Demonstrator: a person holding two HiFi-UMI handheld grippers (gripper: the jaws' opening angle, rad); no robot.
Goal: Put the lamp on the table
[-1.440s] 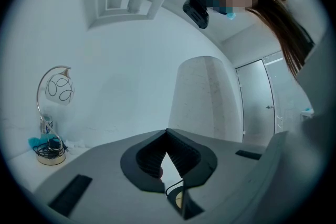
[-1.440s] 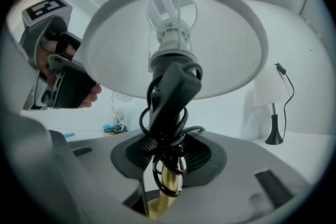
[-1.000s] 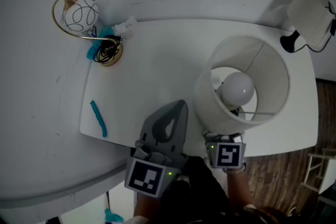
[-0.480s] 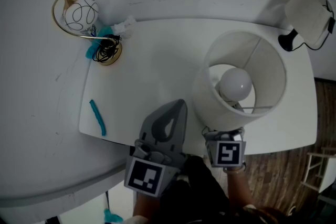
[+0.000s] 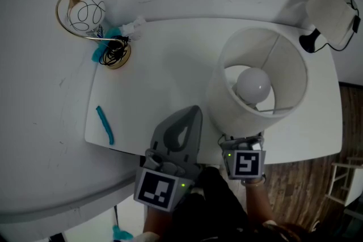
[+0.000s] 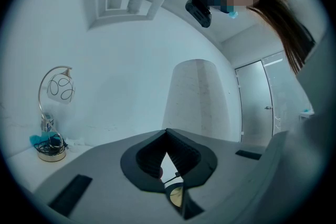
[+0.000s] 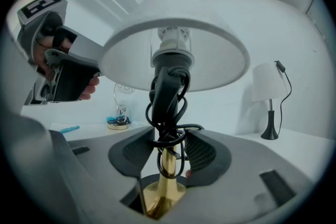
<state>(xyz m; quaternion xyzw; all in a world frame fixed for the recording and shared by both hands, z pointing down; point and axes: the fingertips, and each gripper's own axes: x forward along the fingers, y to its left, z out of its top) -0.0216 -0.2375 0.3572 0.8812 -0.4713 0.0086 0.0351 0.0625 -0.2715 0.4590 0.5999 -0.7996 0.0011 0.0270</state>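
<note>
here, the lamp [image 5: 258,85] stands upright at the worktop's [image 5: 164,76] near right, its stem vertical between the right gripper's [image 7: 168,152] jaws, which have just been opening wide and do not grip it; the left gripper's [image 5: 190,122] jaws are together and empty.

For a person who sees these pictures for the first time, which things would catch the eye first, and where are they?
The big white-shaded lamp stands upright at the near right edge of the table, its bulb showing from above. Its brass stem, wound with black cord, stands between the right tongs, whose jaws have just been opening. A small gold-hooped globe lamp sits at the far left corner.
</note>
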